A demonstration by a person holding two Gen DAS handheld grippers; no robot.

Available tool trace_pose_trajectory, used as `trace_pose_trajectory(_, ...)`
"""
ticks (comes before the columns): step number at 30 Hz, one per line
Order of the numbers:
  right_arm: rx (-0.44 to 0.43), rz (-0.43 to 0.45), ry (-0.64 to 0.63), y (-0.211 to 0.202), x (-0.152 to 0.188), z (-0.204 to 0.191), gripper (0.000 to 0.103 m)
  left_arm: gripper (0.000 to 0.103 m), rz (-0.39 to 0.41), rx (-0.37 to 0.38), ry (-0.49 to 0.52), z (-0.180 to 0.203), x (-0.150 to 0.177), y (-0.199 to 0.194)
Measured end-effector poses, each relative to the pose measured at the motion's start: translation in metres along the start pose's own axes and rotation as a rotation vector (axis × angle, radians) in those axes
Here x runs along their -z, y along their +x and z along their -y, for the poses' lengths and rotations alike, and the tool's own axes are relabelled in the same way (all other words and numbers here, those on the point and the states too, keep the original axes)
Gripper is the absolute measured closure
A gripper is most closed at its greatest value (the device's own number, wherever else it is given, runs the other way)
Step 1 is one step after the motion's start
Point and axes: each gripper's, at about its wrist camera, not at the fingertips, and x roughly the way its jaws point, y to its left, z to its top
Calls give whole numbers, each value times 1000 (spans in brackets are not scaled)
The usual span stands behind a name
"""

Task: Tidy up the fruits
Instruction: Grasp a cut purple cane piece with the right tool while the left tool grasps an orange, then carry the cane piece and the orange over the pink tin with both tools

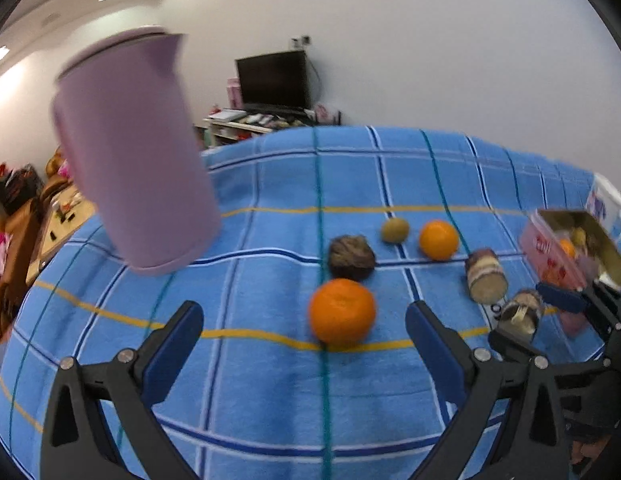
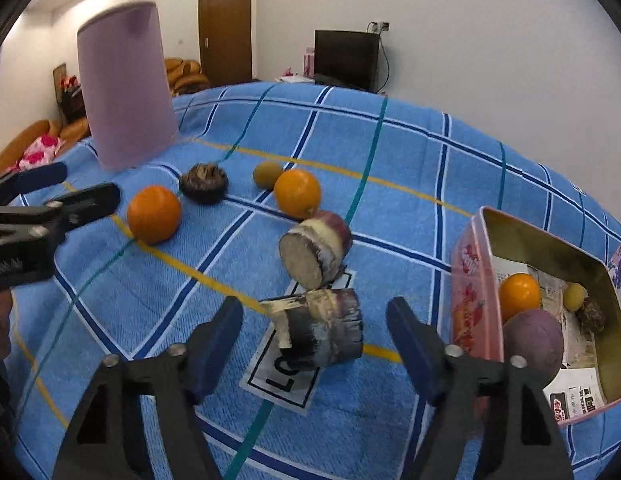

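My left gripper (image 1: 304, 330) is open, and an orange (image 1: 341, 311) lies on the blue checked cloth (image 1: 270, 380) just ahead between its fingers; this orange also shows in the right wrist view (image 2: 153, 213). My right gripper (image 2: 314, 330) is open around a short sugarcane piece (image 2: 324, 332). A second cane piece (image 2: 316, 252) lies just beyond. A second orange (image 2: 297, 193), a kiwi (image 2: 267, 175) and a dark brown fruit (image 2: 203, 182) lie farther back. A pink box (image 2: 474, 292) at the right holds an orange (image 2: 518, 290), a purple fruit (image 2: 532, 340) and small fruits.
A tall lilac container (image 2: 124, 88) stands at the cloth's back left and also shows in the left wrist view (image 1: 134, 152). The left gripper shows at the left of the right wrist view (image 2: 66, 188). A TV (image 2: 345, 60) and sofa stand beyond the table.
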Motion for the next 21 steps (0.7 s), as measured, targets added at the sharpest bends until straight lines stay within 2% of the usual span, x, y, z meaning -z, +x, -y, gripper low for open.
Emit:
trace_pose_trajectory(2, -7, -26, -15, 5, 0, -3, 33, 1, -28, -7, 19, 6, -2, 12)
trace_pose_trajectory(4, -11, -41, -17, 8, 0, -4, 46, 5, -57, -16, 5, 7, -3, 23)
trace_pose_trajectory(5, -15, -48, -13, 10, 0, -3, 56, 13, -67, -17, -5, 6, -4, 30)
trace_pose_trajectory(6, -13, -55, -2, 11, 1, -1, 58, 18, -74, -16, -10, 6, -3, 34)
trace_pose_trajectory(9, -38, -52, 18, 10, 1, 3, 59, 25, -95, 28, -38, 2, -1, 45)
trace_pose_trajectory(11, -53, -40, 30, 8, 1, 6, 59, 39, -104, 37, -31, 4, 3, 49)
trace_pose_trajectory(13, -57, 2, 44, -1, 1, 9, 60, 53, -138, 82, -33, 4, 5, 55)
trace_pose_trajectory(18, -59, 129, 83, -24, 5, 15, 60, 53, -132, 168, -113, -10, 6, 54)
trace_pose_trajectory(21, -81, 183, 113, -34, 5, 20, 60, 54, -110, 168, -150, -17, 7, 50)
